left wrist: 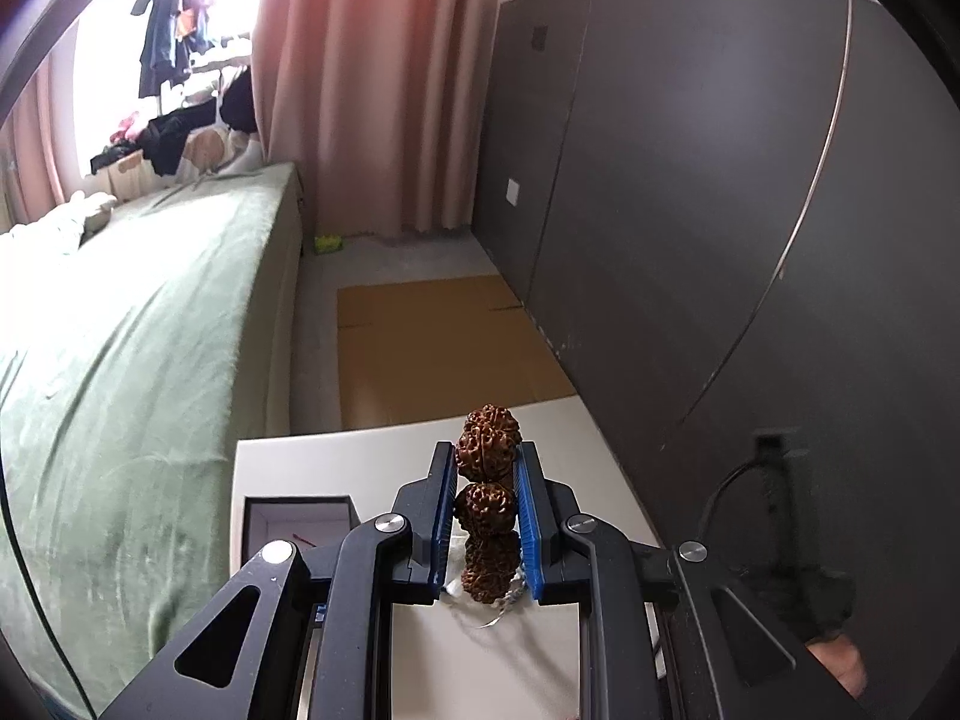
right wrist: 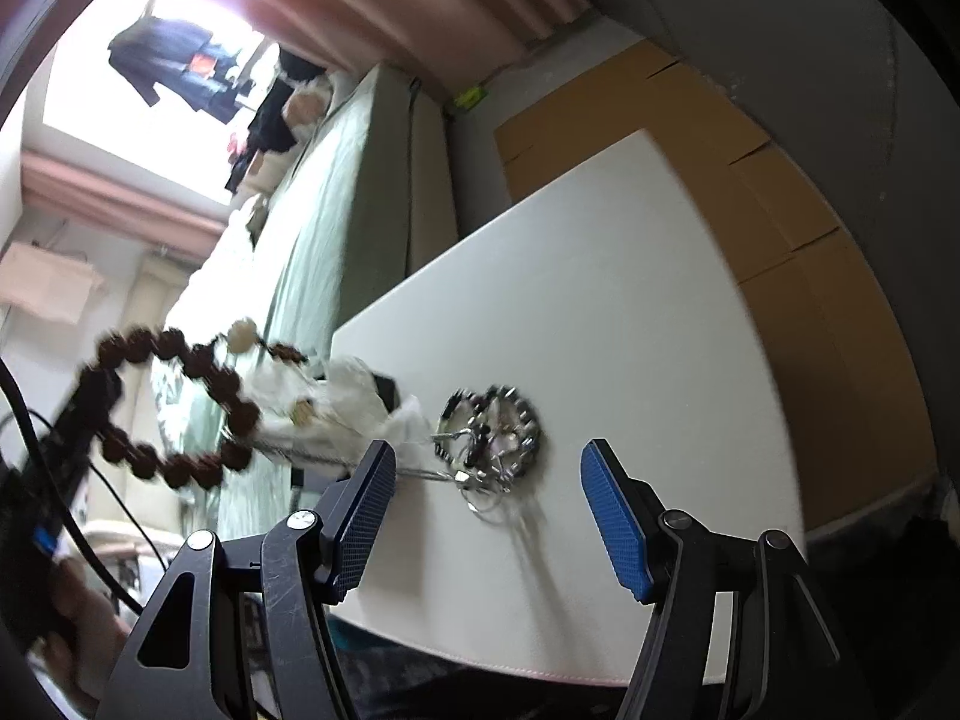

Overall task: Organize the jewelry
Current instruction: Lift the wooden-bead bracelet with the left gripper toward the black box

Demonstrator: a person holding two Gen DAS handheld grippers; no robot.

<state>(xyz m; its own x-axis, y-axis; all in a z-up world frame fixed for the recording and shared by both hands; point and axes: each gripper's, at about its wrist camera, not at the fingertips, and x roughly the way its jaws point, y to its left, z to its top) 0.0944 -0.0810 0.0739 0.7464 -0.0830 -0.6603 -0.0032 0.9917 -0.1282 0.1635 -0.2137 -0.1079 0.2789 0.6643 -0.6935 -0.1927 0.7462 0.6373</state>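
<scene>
My left gripper (left wrist: 485,459) is shut on a brown bead bracelet (left wrist: 485,462) of large knobbly seeds, held above the white table (left wrist: 336,456). In the right wrist view the same bracelet (right wrist: 174,408) hangs as a loop at the left, in the air, with the left gripper (right wrist: 96,396) holding it. My right gripper (right wrist: 489,471) is open and empty, just above a tangle of silver jewelry (right wrist: 489,438) lying on the table (right wrist: 600,300). An open white jewelry box (left wrist: 294,525) sits on the table left of the left gripper.
A green-covered bed (left wrist: 132,324) runs along the left. A dark wall panel (left wrist: 720,180) stands on the right. Flat cardboard (left wrist: 432,348) lies on the floor beyond the table. White crumpled paper or cloth (right wrist: 348,402) lies near the silver jewelry.
</scene>
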